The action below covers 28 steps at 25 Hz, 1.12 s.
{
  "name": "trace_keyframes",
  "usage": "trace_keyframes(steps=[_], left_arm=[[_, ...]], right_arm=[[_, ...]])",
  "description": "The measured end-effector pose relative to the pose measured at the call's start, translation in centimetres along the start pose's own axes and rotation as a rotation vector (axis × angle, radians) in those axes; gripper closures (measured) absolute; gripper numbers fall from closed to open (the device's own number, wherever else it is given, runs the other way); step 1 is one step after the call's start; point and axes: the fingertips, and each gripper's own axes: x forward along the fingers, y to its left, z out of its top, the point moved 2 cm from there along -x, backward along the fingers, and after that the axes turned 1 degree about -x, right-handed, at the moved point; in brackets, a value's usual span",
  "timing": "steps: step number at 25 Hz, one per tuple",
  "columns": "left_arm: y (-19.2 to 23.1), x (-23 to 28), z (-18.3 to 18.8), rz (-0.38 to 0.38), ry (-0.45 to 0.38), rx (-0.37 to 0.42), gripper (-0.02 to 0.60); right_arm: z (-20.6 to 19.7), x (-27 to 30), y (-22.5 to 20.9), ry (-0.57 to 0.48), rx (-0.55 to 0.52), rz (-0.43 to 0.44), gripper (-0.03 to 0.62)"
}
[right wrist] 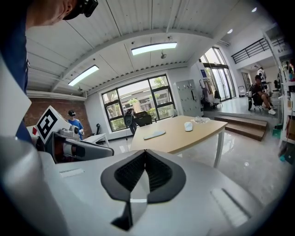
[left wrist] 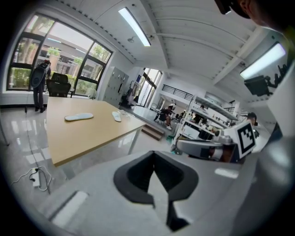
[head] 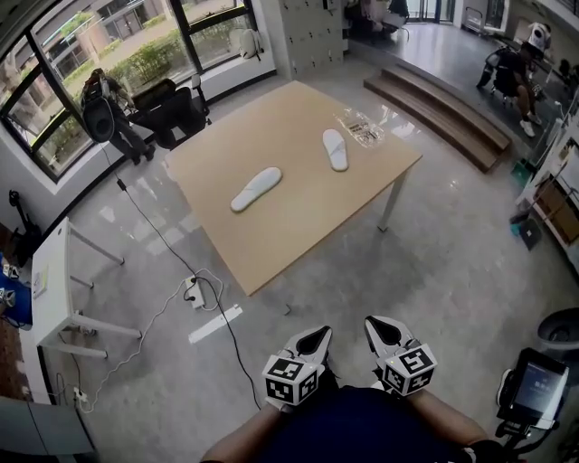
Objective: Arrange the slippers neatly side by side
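Overhead, one slipper [head: 256,189] and the other slipper [head: 335,149] lay well apart on the tabletop [head: 298,226], upper centre. At bottom, the left hand-held gripper [head: 314,342] and right hand-held gripper [head: 380,327] were pressed together, empty. Only the right gripper view showed a person in blue [right wrist: 75,125], at its left.

This is a lab or open research workspace, not a home. There is a glossy tiled floor [head: 443,262], tall windows [head: 118,54] along one wall and strip lights [left wrist: 134,26] on a ribbed white ceiling. Grey lockers [head: 312,27] and equipment racks [left wrist: 205,123] line the edges. A power strip [head: 193,291] trails cables beside a plain wooden surface [head: 298,217], and a person [head: 511,72] sits among gear.
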Motion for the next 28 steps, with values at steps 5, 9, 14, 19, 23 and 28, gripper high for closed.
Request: trace_keyframes(steps=[5,9,14,19,23,28], left_arm=[[4.0,1.1,1.9,-0.013,-0.007,-0.041,0.578],[6.7,1.7,3.0,-0.014,-0.007,-0.074,0.578],[8.7,2.7,3.9,-0.011,0.004,-0.107,0.578],[10.8,4.5,5.8,0.022,0.000,-0.121,0.578],[12.8,6.2,7.9,0.075,-0.023,-0.115,0.578],[14.7,9.2,11.1,0.143,-0.065,-0.127,0.578]], right_arm=[[1.3,4.1,0.1,0.018,-0.012,-0.009,0.583],[1.9,6.7,0.3,0.043,-0.019,-0.008,0.583],[2.7,9.0,-0.4,0.065,-0.021,-0.011,0.583],[3.7,12.0,-2.0,0.074,-0.013,0.020,0.583],[5.4,15.2,-3.8,0.060,-0.020,0.068,0.583],[8.1,19.3,-6.6,0.061,-0.047,0.151,0.583]])
